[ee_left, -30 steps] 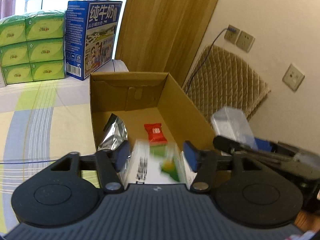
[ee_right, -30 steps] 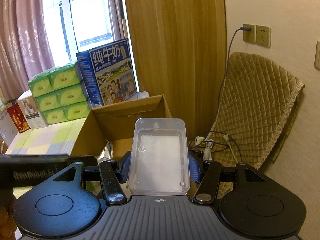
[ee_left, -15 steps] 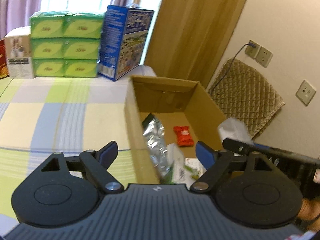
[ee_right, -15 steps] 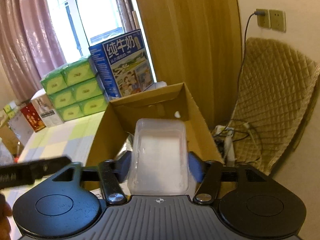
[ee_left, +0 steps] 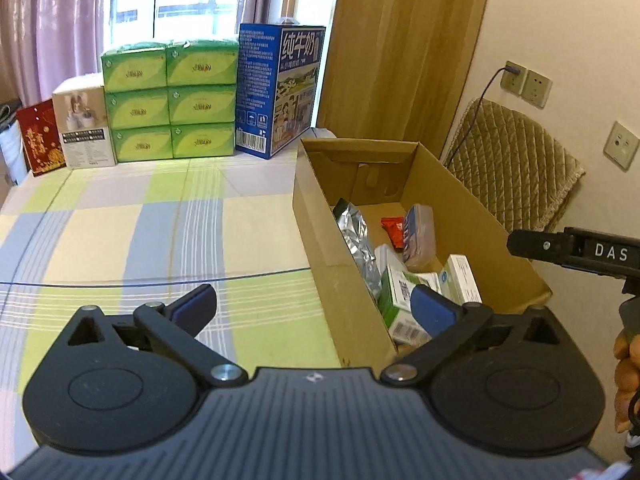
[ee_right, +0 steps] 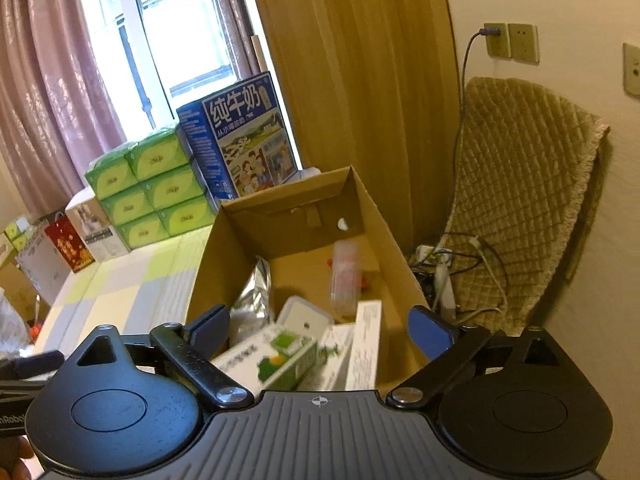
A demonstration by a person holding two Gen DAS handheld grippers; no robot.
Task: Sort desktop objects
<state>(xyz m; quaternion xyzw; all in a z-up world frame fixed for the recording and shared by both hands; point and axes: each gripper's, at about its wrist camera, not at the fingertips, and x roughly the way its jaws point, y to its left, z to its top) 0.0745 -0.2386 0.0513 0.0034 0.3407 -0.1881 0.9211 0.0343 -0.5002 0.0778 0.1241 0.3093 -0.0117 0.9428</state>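
Two views, left wrist first:
Left tongs: spread wide, nothing between the pads — hovering over the near left wall of the cardboard box.
Desk: covered in a checked green, blue and cream cloth.
Box contents: silver foil pouch leaning on the left wall; small red packet toward the back; clear plastic case tilted beside it; green-and-white cartons and a white carton at the near end.
Back of desk: stacked green tissue packs, blue milk carton case, white box, red bag.
Right edge: black handle of the other tool, fingers of a hand below it.

Right wrist view:
Right tongs: spread apart, empty — above the near end of the box.
Clear plastic case: blurred, inside the box toward the far right.
Near end: green-and-white carton, white lidded tub, white carton, foil pouch at left.
Beyond the box: quilted tan cover on a chair, tangled cables on the floor.
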